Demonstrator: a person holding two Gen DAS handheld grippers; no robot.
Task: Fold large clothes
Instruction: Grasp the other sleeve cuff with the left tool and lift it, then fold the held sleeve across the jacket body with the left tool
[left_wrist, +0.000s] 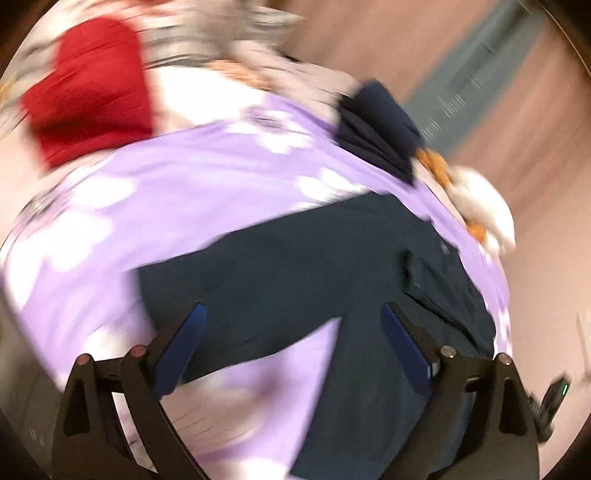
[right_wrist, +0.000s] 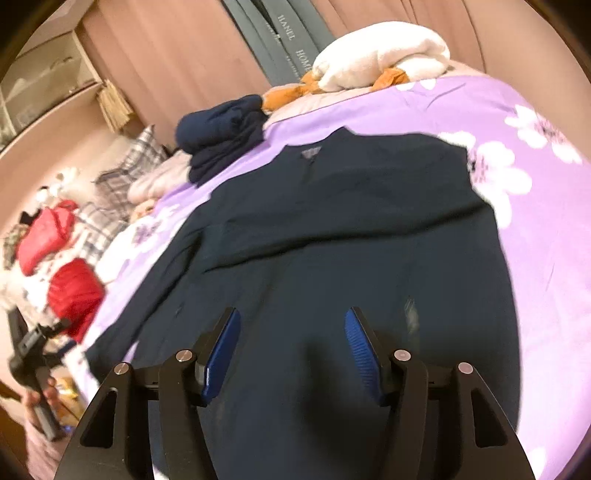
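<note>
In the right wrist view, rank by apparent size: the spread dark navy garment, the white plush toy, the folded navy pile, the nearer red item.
1. Spread dark navy garment, though nearness to the camera inflates it.
2. White plush toy.
3. Folded navy pile, looking much like the toy, so unsure.
4. Nearer red item.

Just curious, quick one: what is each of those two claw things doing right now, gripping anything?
Left gripper: jaws open, holding nothing, above the dark navy garment.
Right gripper: jaws open, holding nothing, above the same garment.
</note>
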